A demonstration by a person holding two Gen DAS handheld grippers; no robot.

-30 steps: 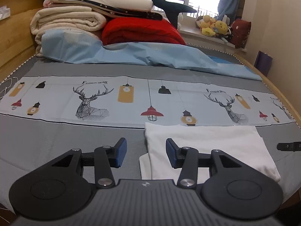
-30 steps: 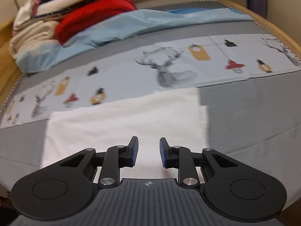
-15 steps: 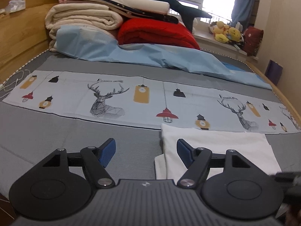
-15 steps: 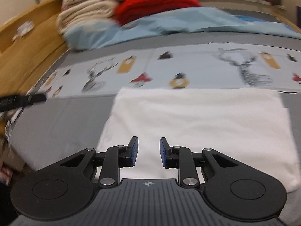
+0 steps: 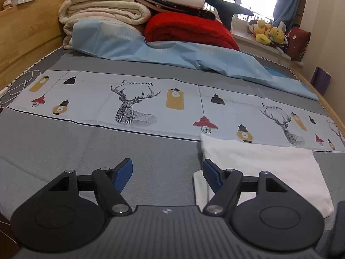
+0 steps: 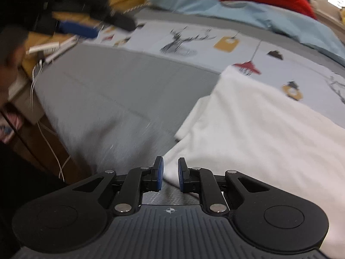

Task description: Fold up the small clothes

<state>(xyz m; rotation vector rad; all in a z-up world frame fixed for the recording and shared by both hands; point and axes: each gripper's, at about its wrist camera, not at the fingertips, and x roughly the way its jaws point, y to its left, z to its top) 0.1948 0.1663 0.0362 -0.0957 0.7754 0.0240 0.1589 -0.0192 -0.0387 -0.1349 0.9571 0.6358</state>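
Note:
A white folded garment (image 5: 261, 166) lies flat on the grey bed cover (image 5: 86, 151), near the front edge. My left gripper (image 5: 168, 172) is open wide and low over the cover. Its right pad (image 5: 212, 176) reaches the garment's left edge, and nothing sits between the pads. In the right wrist view the same garment (image 6: 258, 129) fills the right half. My right gripper (image 6: 170, 173) hangs over its near left corner. Its jaws are closing to a narrow gap, with the garment's edge showing through and the pads not pressing. The left gripper (image 6: 75, 29) appears blurred at top left.
A printed strip with deer and lamps (image 5: 133, 105) crosses the bed beyond the garment. Behind it lie a light-blue sheet (image 5: 172, 56), a red blanket (image 5: 187, 30) and stacked cream blankets (image 5: 103, 10). A wooden bed frame (image 5: 23, 34) and a white cable (image 5: 19, 86) run along the left.
My left jaws have spread wider and drifted slightly left. My right gripper has swept left across the garment to its left corner, rolling as it went, and its jaws have narrowed.

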